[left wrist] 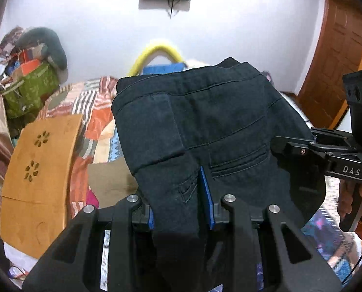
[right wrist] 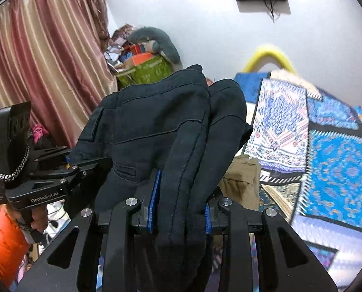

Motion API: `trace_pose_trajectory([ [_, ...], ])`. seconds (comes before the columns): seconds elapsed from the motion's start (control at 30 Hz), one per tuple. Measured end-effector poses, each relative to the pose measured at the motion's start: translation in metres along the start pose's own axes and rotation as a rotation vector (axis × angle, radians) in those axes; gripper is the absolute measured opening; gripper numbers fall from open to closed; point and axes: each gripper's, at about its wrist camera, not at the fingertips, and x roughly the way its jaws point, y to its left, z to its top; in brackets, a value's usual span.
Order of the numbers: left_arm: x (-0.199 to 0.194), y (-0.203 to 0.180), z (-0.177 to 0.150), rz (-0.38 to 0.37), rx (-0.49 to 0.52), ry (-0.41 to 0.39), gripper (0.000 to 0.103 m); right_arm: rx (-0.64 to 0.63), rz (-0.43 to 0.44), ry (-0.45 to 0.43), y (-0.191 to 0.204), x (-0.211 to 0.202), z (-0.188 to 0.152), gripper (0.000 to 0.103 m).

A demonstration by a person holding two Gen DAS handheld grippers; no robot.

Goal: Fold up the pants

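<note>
Dark navy pants (left wrist: 205,121) hung lifted between both tools, above the bed (right wrist: 339,158) with its blue patterned covers. Left gripper (left wrist: 181,204): blue-padded fingers (left wrist: 206,194) clamped on a thick fold of the fabric near a back pocket. Right gripper (right wrist: 181,206): fingers (right wrist: 154,194) pinched on a bunched fold of the same garment. Waistband pointed away, toward the white wall. Each tool showed in the other's view, gripping the cloth's far edge. Tan garment (right wrist: 242,177) lay on the bed below. Striped curtain (right wrist: 47,60) hung left.

Black tongs (left wrist: 181,202), blue pads (left wrist: 206,199), silver screws, white "DAS" lettering, orange sleeve (right wrist: 4,241)
</note>
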Motion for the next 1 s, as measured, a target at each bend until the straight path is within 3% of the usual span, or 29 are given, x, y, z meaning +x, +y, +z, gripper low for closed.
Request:
trace_pose_trajectory([
  [0.23,0.117,0.032,-0.023,0.008,-0.046,0.166,0.034,0.034,-0.053,0.142,-0.038,0.084,-0.015,0.028],
  [0.3,0.136,0.033,-0.031,0.036,-0.034,0.175,0.047,0.031,-0.088,0.197,-0.049,0.107,-0.022,0.032],
  [0.37,0.139,0.034,-0.035,0.05,-0.008,0.128,0.054,0.026,-0.103,0.198,-0.057,0.114,-0.029,0.039],
  [0.43,0.134,0.03,-0.039,0.087,0.02,0.101,0.062,0.041,-0.092,0.197,-0.061,0.111,-0.03,0.042],
  [0.67,0.103,0.032,-0.034,0.161,0.029,0.1,0.062,-0.023,-0.156,0.213,-0.048,0.074,-0.032,0.046],
  [0.8,0.062,0.021,-0.04,0.215,0.049,0.083,0.062,-0.029,-0.155,0.145,-0.04,0.027,-0.039,0.046],
  [1.0,-0.03,-0.014,-0.037,0.189,0.003,-0.035,0.061,-0.009,-0.107,0.005,-0.006,-0.058,-0.034,0.046],
])
